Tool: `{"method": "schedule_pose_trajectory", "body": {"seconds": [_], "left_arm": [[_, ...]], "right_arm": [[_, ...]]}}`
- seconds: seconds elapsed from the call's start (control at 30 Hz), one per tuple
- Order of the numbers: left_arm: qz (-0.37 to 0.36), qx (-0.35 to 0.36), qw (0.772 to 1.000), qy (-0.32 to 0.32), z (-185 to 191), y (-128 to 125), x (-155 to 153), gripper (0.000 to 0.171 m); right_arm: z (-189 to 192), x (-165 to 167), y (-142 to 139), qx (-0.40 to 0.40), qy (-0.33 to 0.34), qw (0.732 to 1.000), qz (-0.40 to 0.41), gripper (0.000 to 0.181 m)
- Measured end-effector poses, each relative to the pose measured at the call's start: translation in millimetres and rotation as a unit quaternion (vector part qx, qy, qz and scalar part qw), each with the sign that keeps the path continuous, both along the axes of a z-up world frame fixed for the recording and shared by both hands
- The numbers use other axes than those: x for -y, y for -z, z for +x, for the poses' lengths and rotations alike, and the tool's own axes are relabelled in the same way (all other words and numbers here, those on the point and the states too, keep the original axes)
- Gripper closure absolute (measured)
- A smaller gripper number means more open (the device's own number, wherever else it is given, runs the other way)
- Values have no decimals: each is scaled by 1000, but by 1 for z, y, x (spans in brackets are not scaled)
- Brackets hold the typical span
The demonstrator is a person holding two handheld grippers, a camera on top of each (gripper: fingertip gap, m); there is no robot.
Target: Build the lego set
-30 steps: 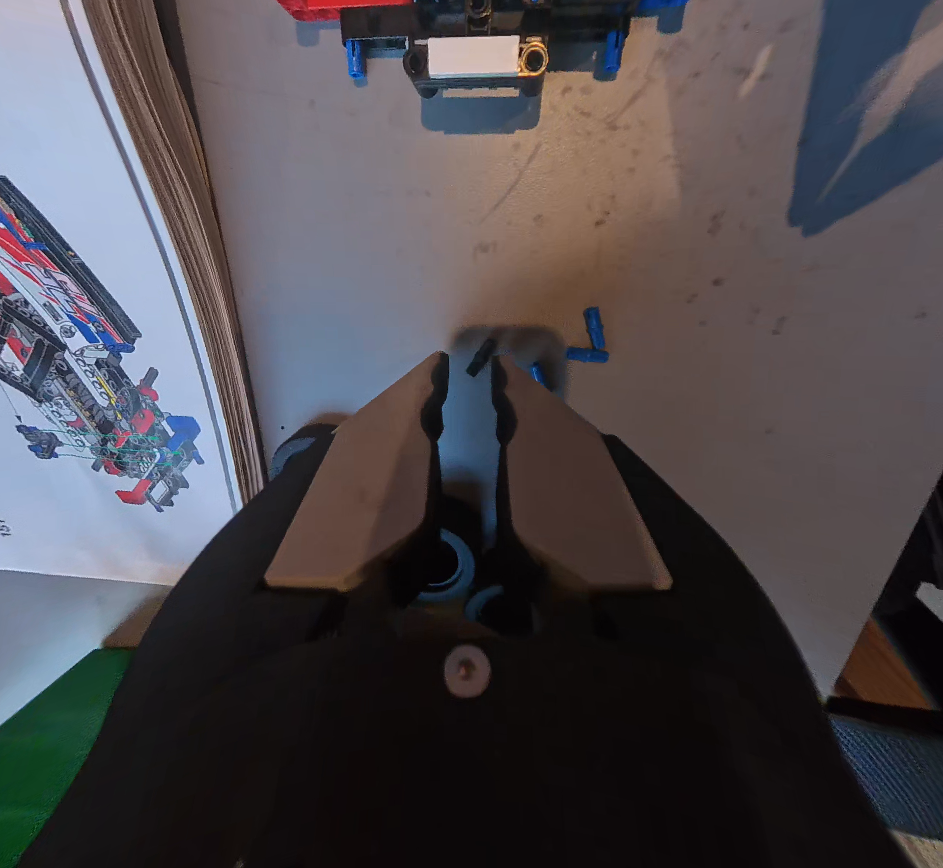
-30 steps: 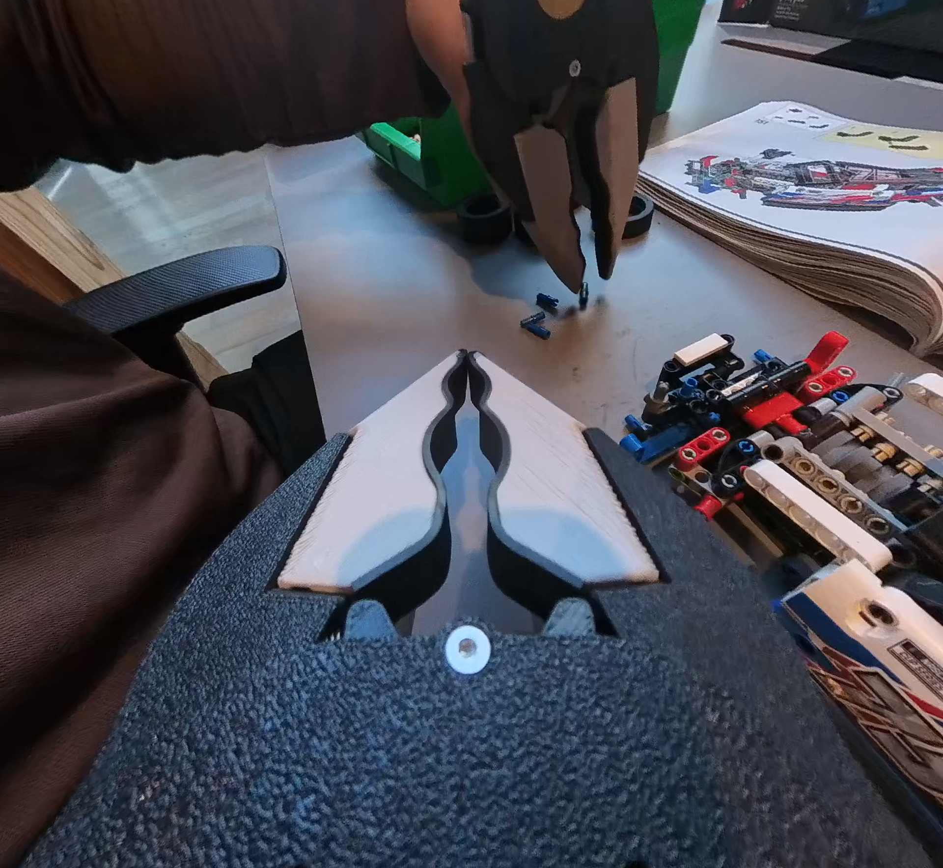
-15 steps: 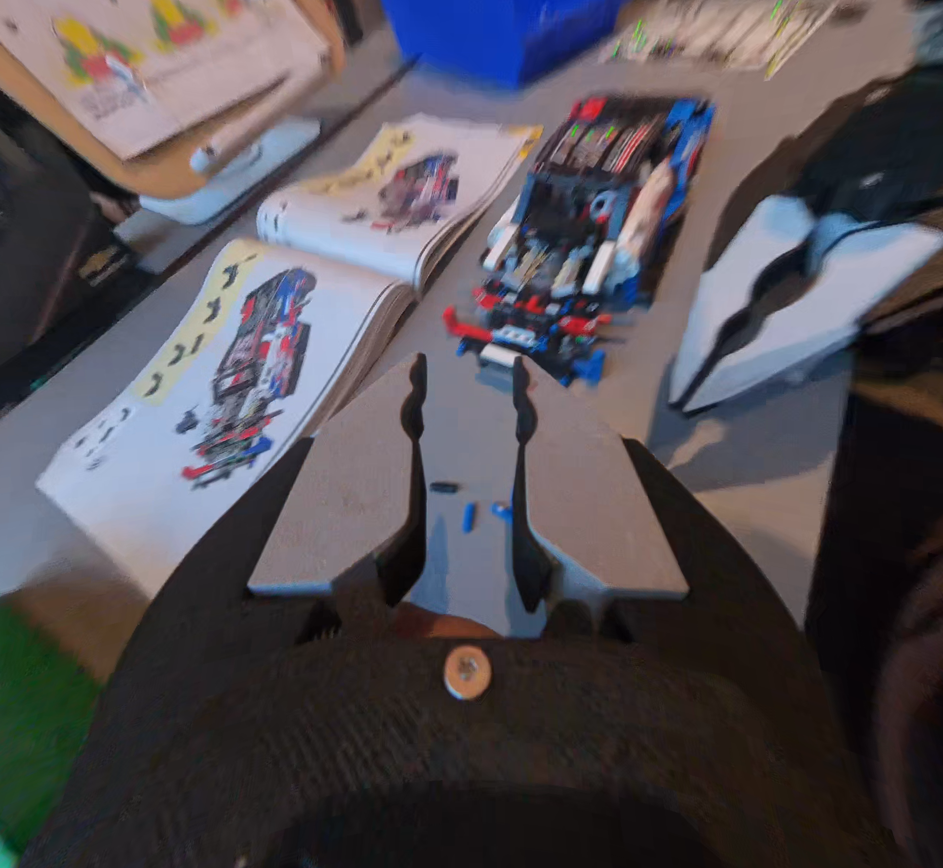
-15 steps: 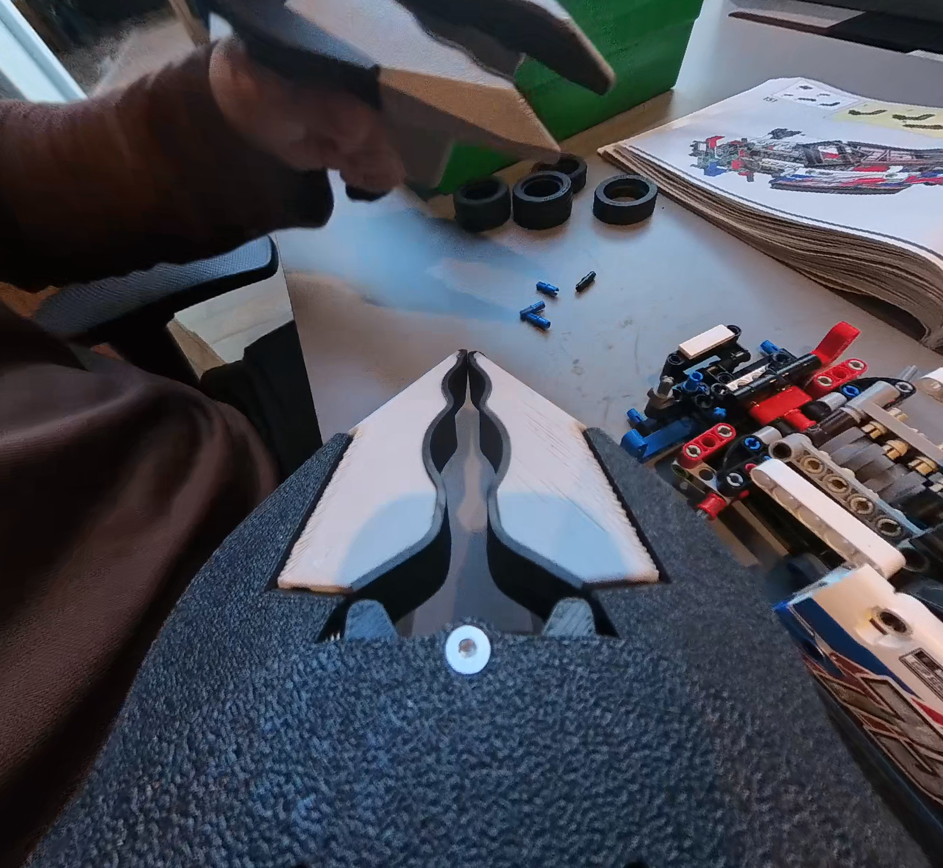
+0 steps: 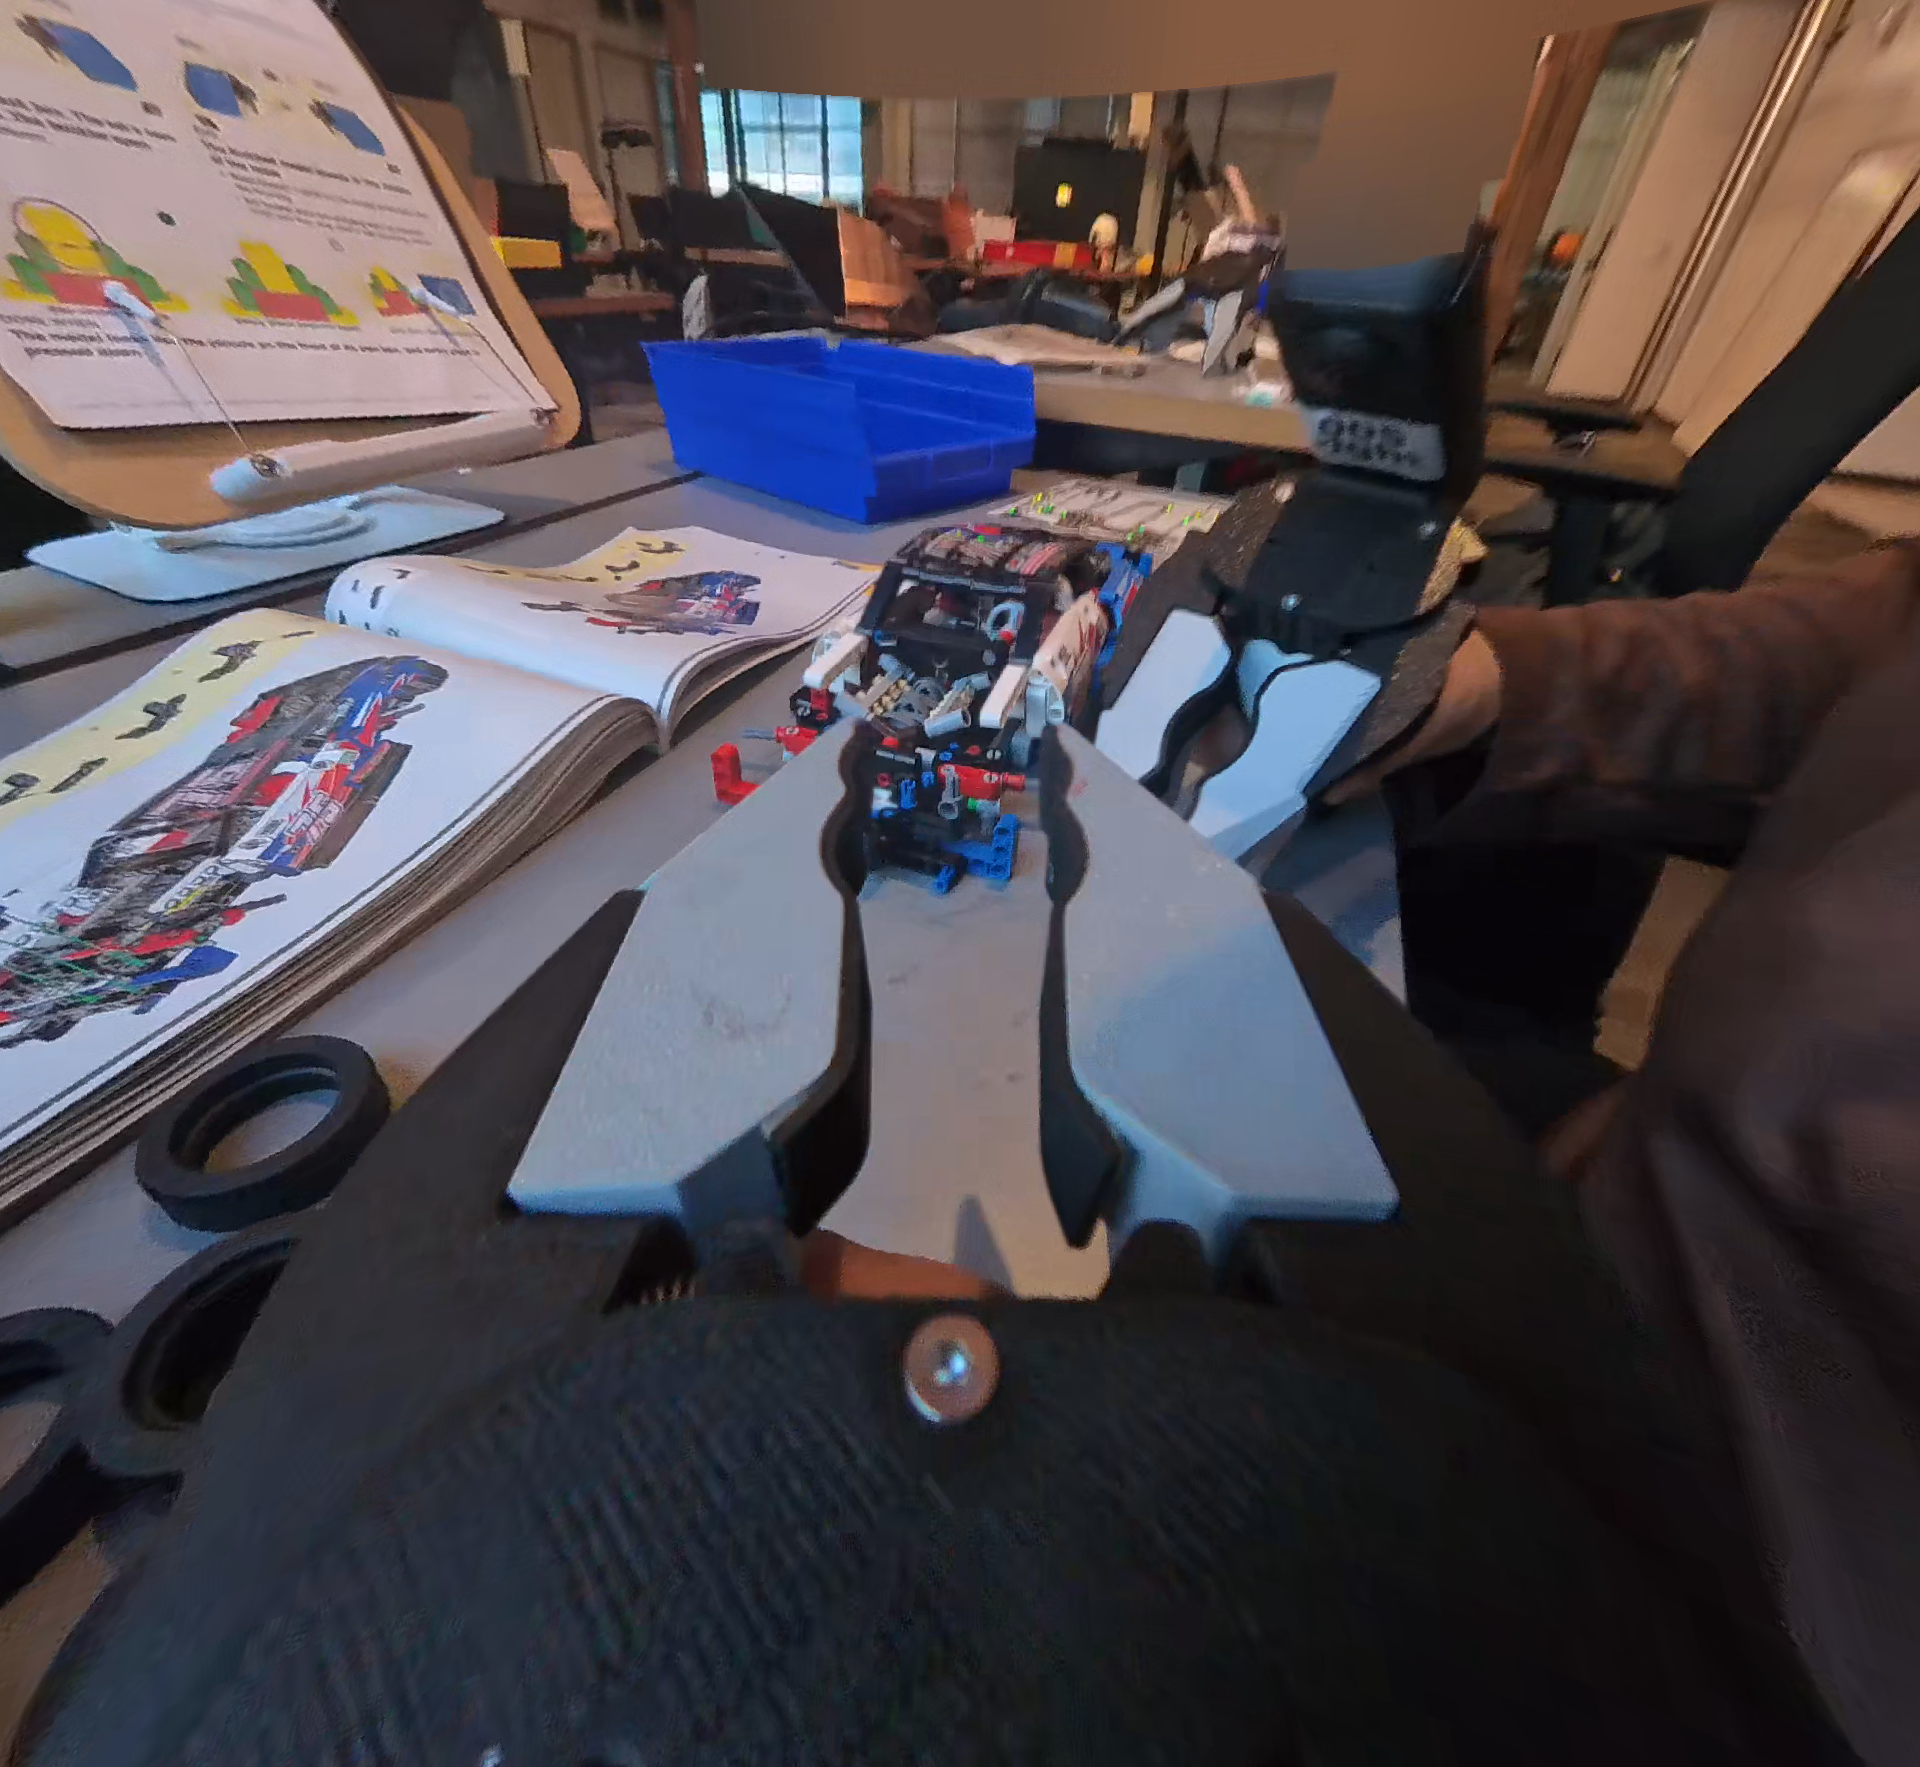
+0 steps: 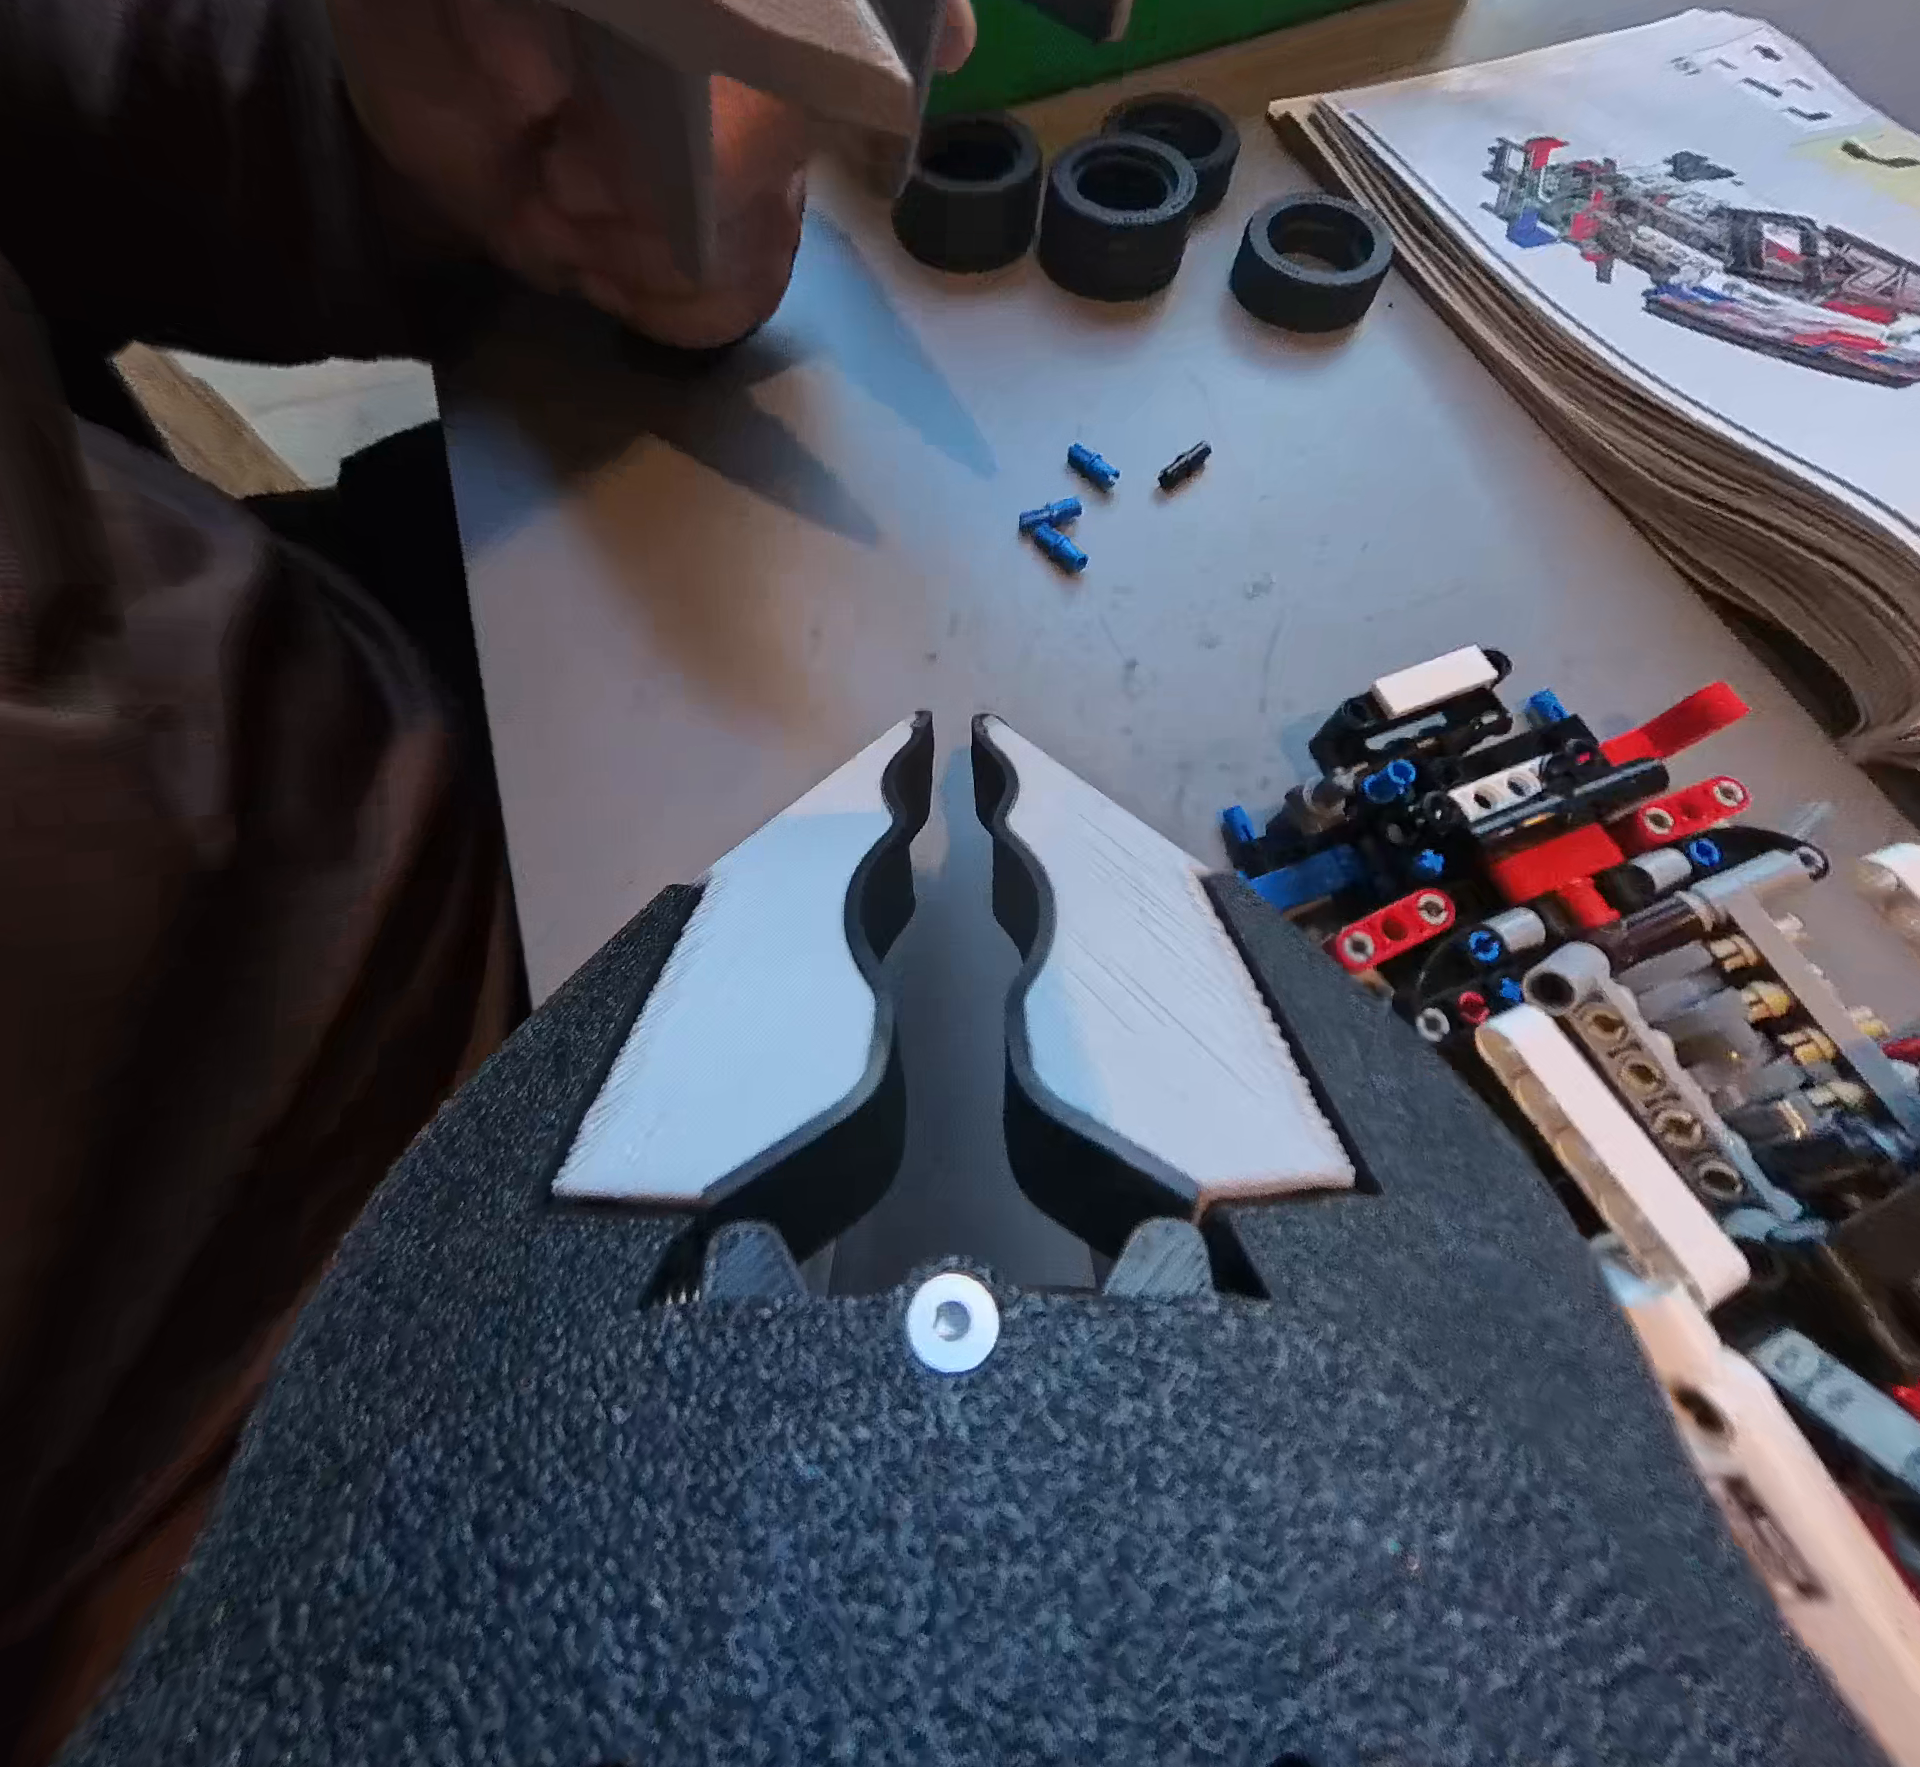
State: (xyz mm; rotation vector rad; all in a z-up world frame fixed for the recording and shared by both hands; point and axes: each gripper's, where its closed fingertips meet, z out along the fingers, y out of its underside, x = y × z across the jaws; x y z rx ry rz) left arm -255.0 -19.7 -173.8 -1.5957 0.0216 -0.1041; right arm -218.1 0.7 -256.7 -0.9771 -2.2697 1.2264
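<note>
- The left gripper is held above the grey table, its jaws spread wide with nothing between them.
- The open instruction book lies at the left, with black tyres near its corner.
- Three blue pins and one black pin lie loose on bare tabletop, apart from everything else.
- The lego car, a black, red, blue and white frame, sits between the book and the table's right edge.
- The right gripper hovers just beside the car, its jaws slightly parted and empty.
</note>
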Motion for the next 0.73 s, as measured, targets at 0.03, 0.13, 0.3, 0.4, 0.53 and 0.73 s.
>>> {"method": "schedule_pose_trajectory", "body": {"seconds": [0.03,0.13,0.3,0.4,0.53,0.73], "left_arm": [[11,10,1000,2,-2,-3,2,143],[22,11,1000,16,2,-5,5,145],[24,-5,1000,11,5,-6,8,143],[22,-1,1000,18,8,-5,14,144],[5,-5,1000,17,14,-1,21,146],[-2,-4,1000,5,14,1,25,147]], "right_arm": [[-3,1,-2,-2,0,1000,-6,174],[-11,7,-6,0,-7,1000,-25,174],[-19,16,-6,8,-21,999,-36,173],[-18,19,-6,5,-30,999,-30,173],[-17,26,-5,-1,-49,999,-23,174],[-20,38,-6,-6,-78,997,-20,174]]}}
